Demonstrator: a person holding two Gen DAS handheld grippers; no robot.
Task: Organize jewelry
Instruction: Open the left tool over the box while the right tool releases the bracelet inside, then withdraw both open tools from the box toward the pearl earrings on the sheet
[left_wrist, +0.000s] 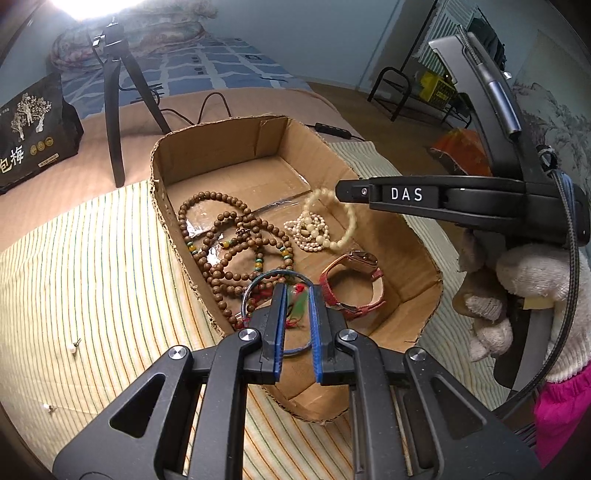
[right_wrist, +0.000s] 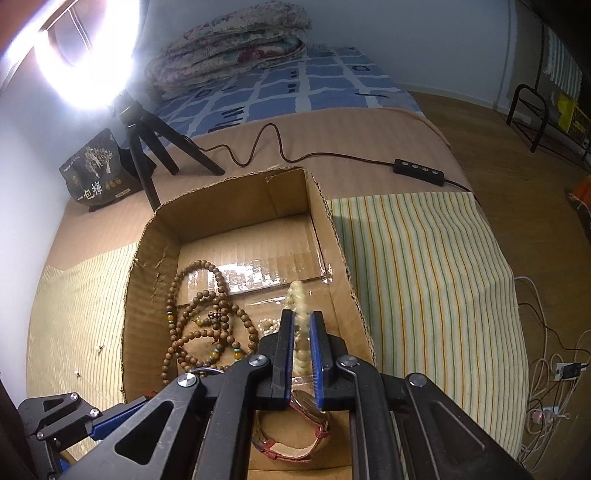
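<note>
Cardboard box (left_wrist: 417, 254): matt brown corrugated, ragged cut rim, glossy clear tape on its floor. Brown beads (left_wrist: 236, 236) look like dull wood, cream beads (left_wrist: 314, 229) glossy, pearl-like; watch strap (left_wrist: 332, 291) red textured leather. Striped cloth (left_wrist: 92, 266) woven, matt; glove (left_wrist: 532, 273) rough knit.

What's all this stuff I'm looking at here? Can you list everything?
cardboard box: one, brown, on striped cloth
wooden bead strands: brown, box floor
pearl strand: cream, box floor
cream bead bracelet: one, hanging from right hand-held gripper
watch: one, red strap, in box
bangle: one, bluish, with a tassel, in left hand-held gripper
pearl earrings: two, white, on cloth
tripod: black, behind box
snack bag: black
left hand-held gripper: shut on bangle
right hand-held gripper: bracelet between its fingers
gloved hand: white
</note>
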